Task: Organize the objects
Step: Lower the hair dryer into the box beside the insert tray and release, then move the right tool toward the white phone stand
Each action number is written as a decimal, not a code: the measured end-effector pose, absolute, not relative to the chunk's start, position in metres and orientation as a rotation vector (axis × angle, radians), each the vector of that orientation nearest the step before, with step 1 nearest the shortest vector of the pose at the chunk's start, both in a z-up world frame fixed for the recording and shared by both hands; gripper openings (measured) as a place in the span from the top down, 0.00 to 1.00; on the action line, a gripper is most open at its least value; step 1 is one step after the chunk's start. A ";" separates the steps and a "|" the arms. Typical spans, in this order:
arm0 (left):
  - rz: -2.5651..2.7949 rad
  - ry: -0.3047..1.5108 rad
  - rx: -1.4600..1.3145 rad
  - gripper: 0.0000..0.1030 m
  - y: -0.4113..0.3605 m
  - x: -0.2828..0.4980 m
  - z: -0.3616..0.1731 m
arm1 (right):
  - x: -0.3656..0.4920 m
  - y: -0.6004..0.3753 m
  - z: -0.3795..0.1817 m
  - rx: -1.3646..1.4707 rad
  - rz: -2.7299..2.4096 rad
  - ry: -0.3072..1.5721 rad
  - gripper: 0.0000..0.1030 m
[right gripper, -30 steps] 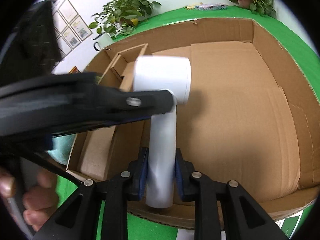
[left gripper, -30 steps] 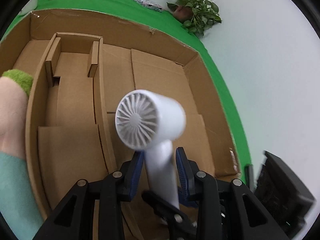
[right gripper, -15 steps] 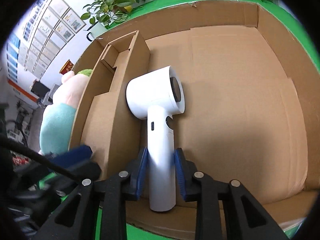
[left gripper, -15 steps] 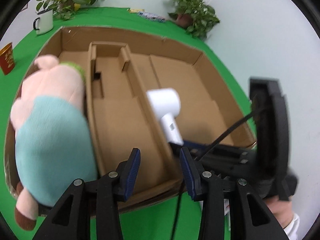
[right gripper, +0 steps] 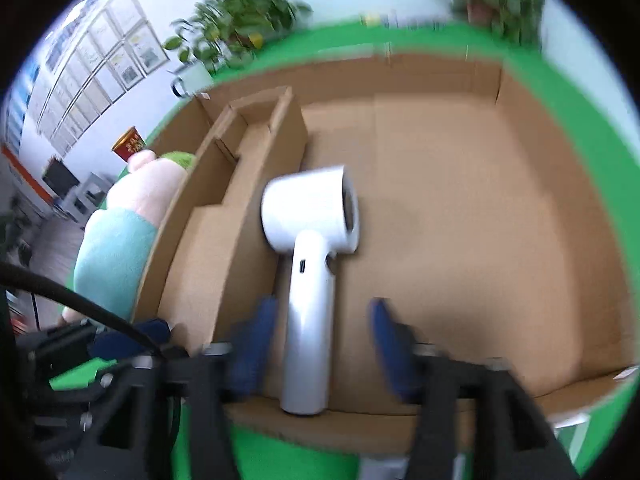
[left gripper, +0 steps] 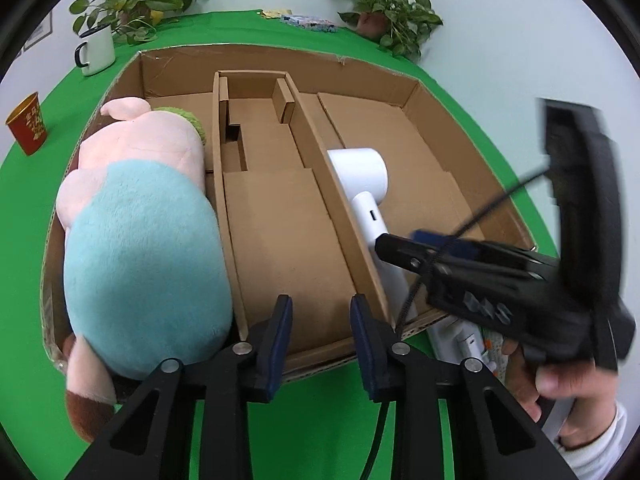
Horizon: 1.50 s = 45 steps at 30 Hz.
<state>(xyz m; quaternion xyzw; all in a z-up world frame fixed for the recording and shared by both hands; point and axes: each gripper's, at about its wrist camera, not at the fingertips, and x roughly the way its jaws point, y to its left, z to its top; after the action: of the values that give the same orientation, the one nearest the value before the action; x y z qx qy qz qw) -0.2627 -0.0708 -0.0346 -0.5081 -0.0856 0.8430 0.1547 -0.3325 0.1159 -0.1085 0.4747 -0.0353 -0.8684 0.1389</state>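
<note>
Hair dryer, handle end cut off by the box wall, is seen lying between the blurred, released right hand-held gripper fingers; the left hand-held gripper is spread, empty.

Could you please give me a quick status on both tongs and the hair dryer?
Left tongs open, holding nothing. Right tongs open either side of hair dryer handle. Dryer lying in cardboard box, right compartment, against divider. Nothing blocking.

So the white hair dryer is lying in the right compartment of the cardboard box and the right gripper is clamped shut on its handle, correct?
Not quite. The white hair dryer does lie in the right compartment of the cardboard box, but the right gripper is open: in the right wrist view its blue fingers stand apart on either side of the handle, not clamped on it.
</note>
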 end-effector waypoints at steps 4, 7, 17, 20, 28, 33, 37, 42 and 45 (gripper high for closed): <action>2.512 -0.307 -1.310 0.55 -0.074 -0.256 -0.018 | -0.287 0.132 -0.079 1.127 -2.700 0.030 0.19; 2.637 -0.288 -1.049 0.46 -0.076 -0.224 0.013 | -0.254 0.147 -0.070 1.010 -2.808 0.045 0.18; 2.948 -0.160 -0.511 0.01 -0.049 -0.125 0.064 | -0.193 0.160 -0.056 0.845 -2.934 -0.008 0.18; 2.974 -0.139 -0.480 0.01 -0.041 -0.114 0.061 | -0.181 0.160 -0.057 0.823 -2.942 0.012 0.18; 3.017 -0.163 -0.518 0.01 -0.042 -0.098 0.052 | -0.167 0.165 -0.065 0.827 -2.950 0.021 0.18; 2.996 -0.121 -0.618 0.01 -0.039 -0.106 0.038 | -0.163 0.169 -0.072 0.831 -2.904 -0.015 0.18; 2.931 -0.195 -0.699 0.02 -0.044 -0.111 0.022 | -0.160 0.164 -0.080 0.864 -2.865 0.024 0.18; 2.865 -0.196 -0.770 0.03 -0.043 -0.112 0.003 | -0.159 0.157 -0.096 0.920 -2.774 0.012 0.18; 2.829 -0.203 -0.817 0.03 -0.043 -0.119 -0.008 | -0.156 0.147 -0.111 0.957 -2.688 0.045 0.18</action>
<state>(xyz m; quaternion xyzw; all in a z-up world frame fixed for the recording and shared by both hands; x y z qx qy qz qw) -0.1186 -0.0430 -0.0082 -0.2755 -0.0685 0.9541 0.0951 -0.1562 0.1468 -0.1107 0.3320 0.0155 -0.9322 0.1435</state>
